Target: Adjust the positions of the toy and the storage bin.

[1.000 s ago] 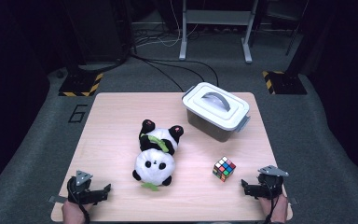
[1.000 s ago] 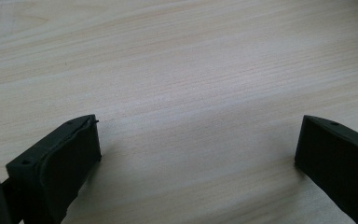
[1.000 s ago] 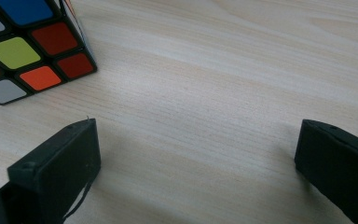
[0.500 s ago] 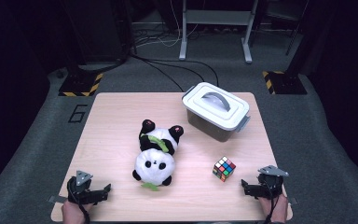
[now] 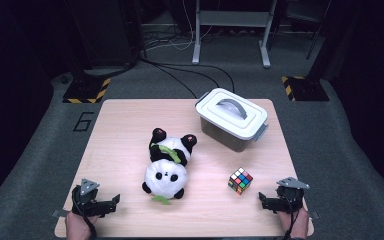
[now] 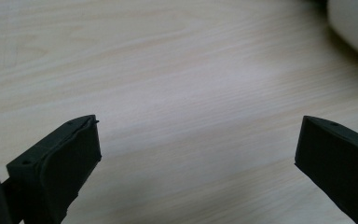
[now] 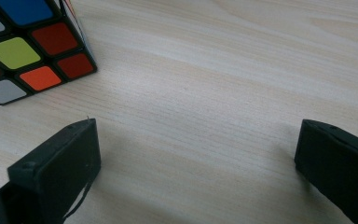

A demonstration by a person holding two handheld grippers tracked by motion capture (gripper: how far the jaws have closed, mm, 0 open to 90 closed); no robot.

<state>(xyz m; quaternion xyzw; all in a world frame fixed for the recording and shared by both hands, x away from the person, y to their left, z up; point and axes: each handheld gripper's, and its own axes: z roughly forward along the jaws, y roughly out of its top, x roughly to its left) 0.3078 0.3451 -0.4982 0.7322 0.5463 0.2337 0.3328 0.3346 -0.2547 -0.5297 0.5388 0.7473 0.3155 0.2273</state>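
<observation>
Both claws gape wide, empty — left claw [image 5: 111, 201] near the panda [image 5: 167, 172], right claw [image 5: 265, 201] beside the cube [image 5: 240, 180].

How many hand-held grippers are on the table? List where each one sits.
2. The left hand-held gripper rests at the table's near left corner; the right hand-held gripper at the near right corner, beside the puzzle cube. Both are open and empty.
</observation>
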